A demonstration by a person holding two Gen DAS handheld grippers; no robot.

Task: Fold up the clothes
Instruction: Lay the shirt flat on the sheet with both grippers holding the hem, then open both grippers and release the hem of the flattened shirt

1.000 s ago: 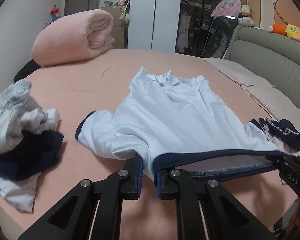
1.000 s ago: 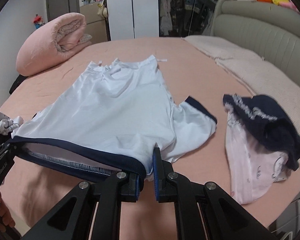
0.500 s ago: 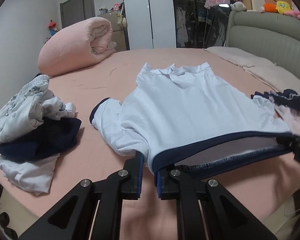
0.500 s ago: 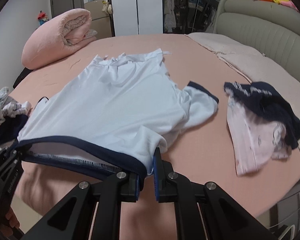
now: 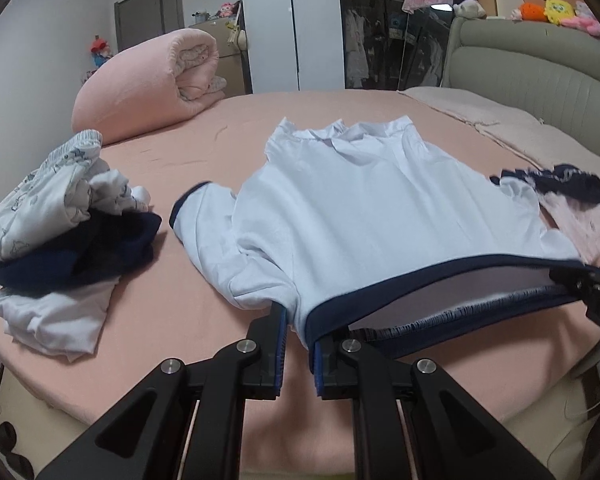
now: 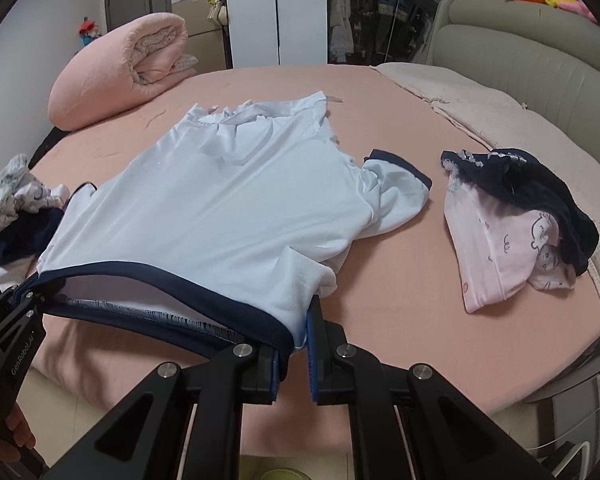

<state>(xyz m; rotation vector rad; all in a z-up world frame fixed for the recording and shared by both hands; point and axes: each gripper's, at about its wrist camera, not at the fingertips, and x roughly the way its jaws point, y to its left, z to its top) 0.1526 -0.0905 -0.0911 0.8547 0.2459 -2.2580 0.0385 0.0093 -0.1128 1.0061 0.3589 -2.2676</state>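
Both tongs, left (image 5: 298,334) and right (image 6: 296,338), are clamped on the navy-trimmed hem of the white cotton shirt (image 6: 228,200) spread flat across the pink bed (image 6: 400,280), so no fold looks made yet.

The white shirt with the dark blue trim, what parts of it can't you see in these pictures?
- White shirt with dark blue trim: its underside lies against the pink bed sheet, hidden in both views.
- Hem corners: pinched inside the left claw and right claw.
- Left sleeve: in the right wrist view, mostly behind the shirt's body.
- Collar: crumpled at the far end, shape unclear.
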